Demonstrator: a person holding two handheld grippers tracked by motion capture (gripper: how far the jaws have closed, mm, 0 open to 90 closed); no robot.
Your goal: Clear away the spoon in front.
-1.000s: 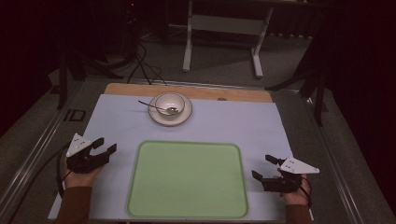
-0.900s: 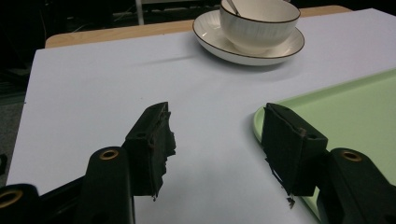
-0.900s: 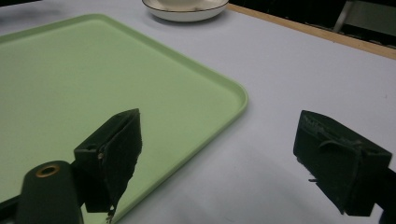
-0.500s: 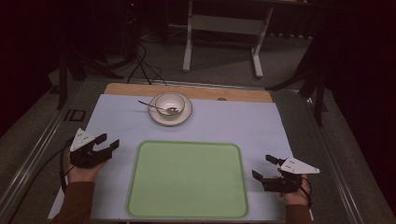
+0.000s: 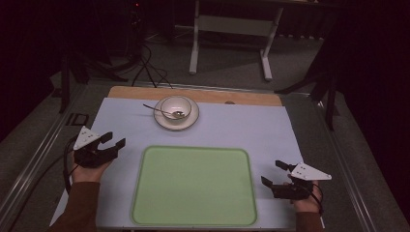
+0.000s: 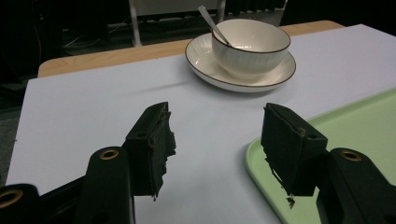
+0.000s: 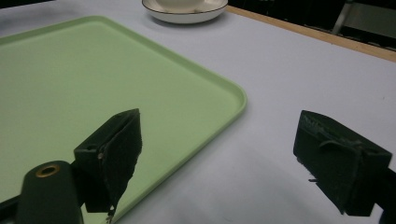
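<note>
A white bowl [image 5: 176, 107] with a spoon [image 5: 163, 111] in it stands on a white saucer [image 5: 191, 121] at the far middle of the table; the bowl [image 6: 251, 45] and saucer [image 6: 201, 63] lie ahead in the left gripper view. A light green tray [image 5: 194, 186] lies empty at the near middle. My left gripper [image 5: 112, 138] hovers open left of the tray, pointed toward the bowl, nothing between its jaws. My right gripper [image 5: 273, 173] sits open at the tray's right edge, also empty. The tray's corner [image 7: 205, 98] runs between the right jaws.
A pale sheet [image 5: 246, 130] covers the table, with a wooden strip [image 5: 251, 98] along the far edge. A white table frame [image 5: 232, 29] and cables [image 5: 145, 67] stand on the dark floor beyond. Metal rails [image 5: 43, 145] flank the table.
My left gripper has moved forward and slightly right toward the bowl. The right gripper has stayed in place.
</note>
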